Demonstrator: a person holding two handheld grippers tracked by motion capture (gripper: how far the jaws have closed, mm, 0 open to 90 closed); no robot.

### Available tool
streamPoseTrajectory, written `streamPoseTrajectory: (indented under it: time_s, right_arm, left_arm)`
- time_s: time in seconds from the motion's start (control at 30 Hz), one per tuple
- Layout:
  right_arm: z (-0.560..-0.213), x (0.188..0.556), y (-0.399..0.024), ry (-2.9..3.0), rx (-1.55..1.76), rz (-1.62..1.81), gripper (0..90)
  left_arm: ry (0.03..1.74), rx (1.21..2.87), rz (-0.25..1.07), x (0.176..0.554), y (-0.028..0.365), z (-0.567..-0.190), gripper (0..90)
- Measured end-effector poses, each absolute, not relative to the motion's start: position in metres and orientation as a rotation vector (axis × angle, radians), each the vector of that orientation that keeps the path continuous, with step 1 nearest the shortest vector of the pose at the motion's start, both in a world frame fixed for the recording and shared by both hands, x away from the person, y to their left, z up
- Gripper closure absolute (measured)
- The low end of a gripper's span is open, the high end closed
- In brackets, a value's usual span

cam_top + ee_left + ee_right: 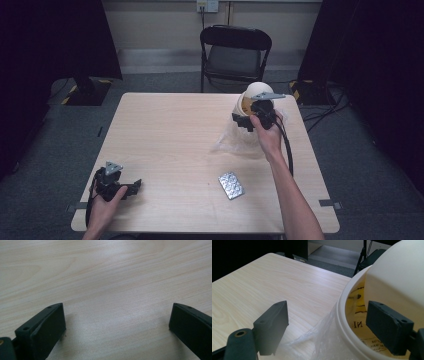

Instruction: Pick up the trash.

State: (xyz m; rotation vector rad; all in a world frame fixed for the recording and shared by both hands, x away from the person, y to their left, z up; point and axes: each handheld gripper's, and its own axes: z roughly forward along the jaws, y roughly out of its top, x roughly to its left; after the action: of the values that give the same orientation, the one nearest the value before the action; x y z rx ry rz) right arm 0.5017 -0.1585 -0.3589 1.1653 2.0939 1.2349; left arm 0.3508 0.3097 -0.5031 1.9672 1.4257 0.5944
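A cream round bin (255, 92) with a domed lid (397, 277) stands at the table's far right, and clear plastic film (234, 142) is spread at its foot. Something yellow with black print (358, 315) shows inside its opening. My right gripper (243, 122) hangs just in front of the bin, open. In the right gripper view the gripper (327, 322) has the bin's rim between its jaws without pressing on it, one jaw over the film (322, 340) and the other before the opening. My left gripper (131, 187) rests open at the near left corner, with bare wood between its jaws (117, 322).
A silver blister pack (231, 185) lies flat on the wooden table (170, 130) near its front, right of centre. A black folding chair (235, 50) stands behind the far edge. Dark curtains flank both sides.
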Motion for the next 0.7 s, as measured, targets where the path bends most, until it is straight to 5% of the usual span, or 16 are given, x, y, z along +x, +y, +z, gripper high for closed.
streamPoseTrajectory:
  time_s: [0.7]
  right_arm:
    - [-0.397, 0.435, -0.169, 2.168, 1.172, 1.274, 15.0]
  left_arm:
    - [1.423, 1.968, 0.596, 0.35, 0.309, -0.503, 0.4]
